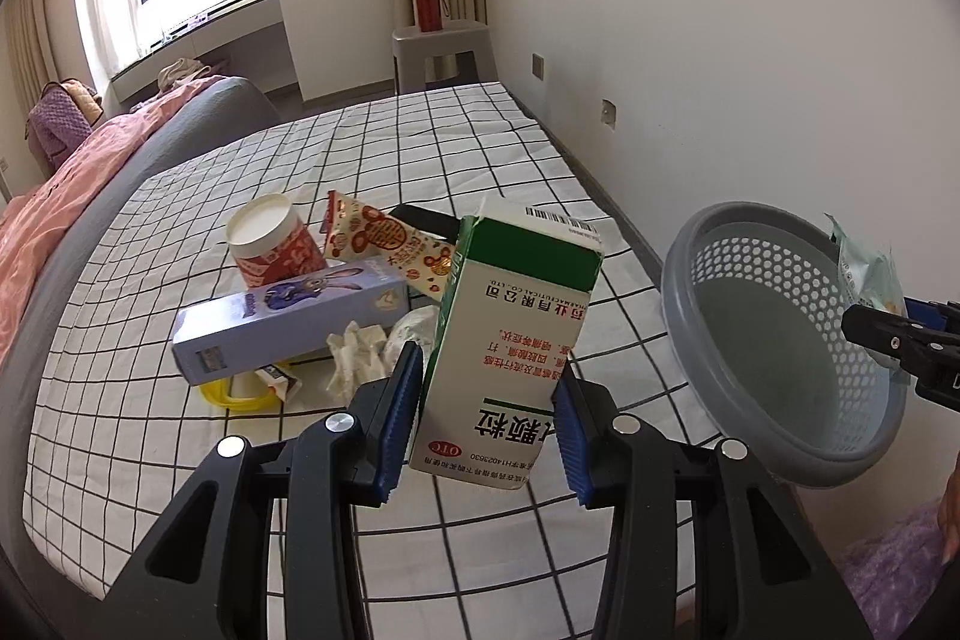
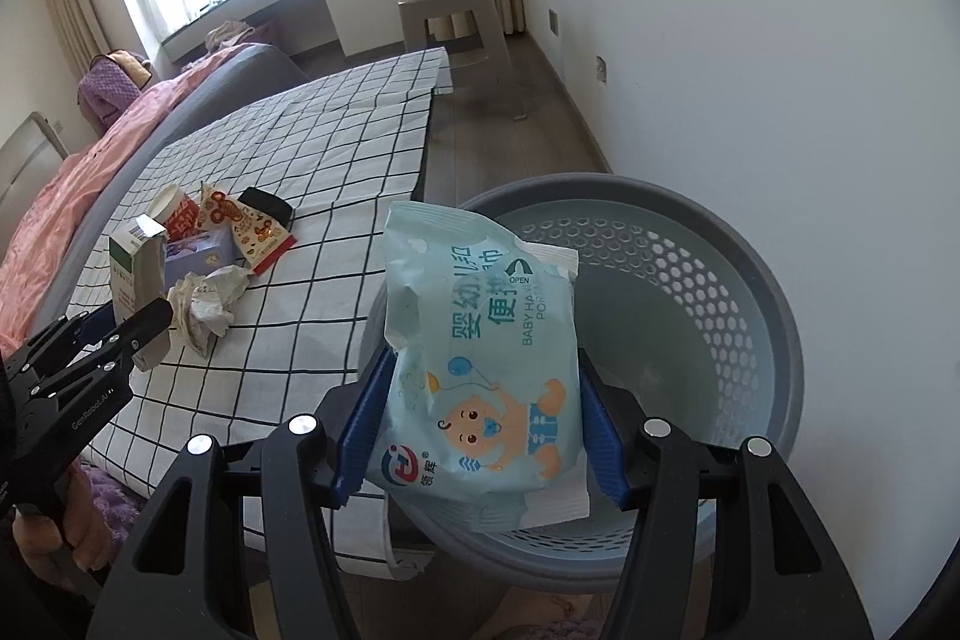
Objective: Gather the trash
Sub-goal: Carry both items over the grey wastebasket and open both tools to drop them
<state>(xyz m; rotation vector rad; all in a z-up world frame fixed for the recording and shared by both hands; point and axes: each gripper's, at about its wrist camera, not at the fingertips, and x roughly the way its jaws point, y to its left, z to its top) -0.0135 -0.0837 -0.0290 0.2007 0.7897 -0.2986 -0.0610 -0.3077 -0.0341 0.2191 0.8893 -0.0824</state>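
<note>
Left hand-held gripper clamps a medicine box above the bed; right hand-held gripper grips a wipes pack over the grey basket; remaining litter lies mid-bed.

The gray basket at lower right is open on top; the trash pile crowds the bed at left.
</note>
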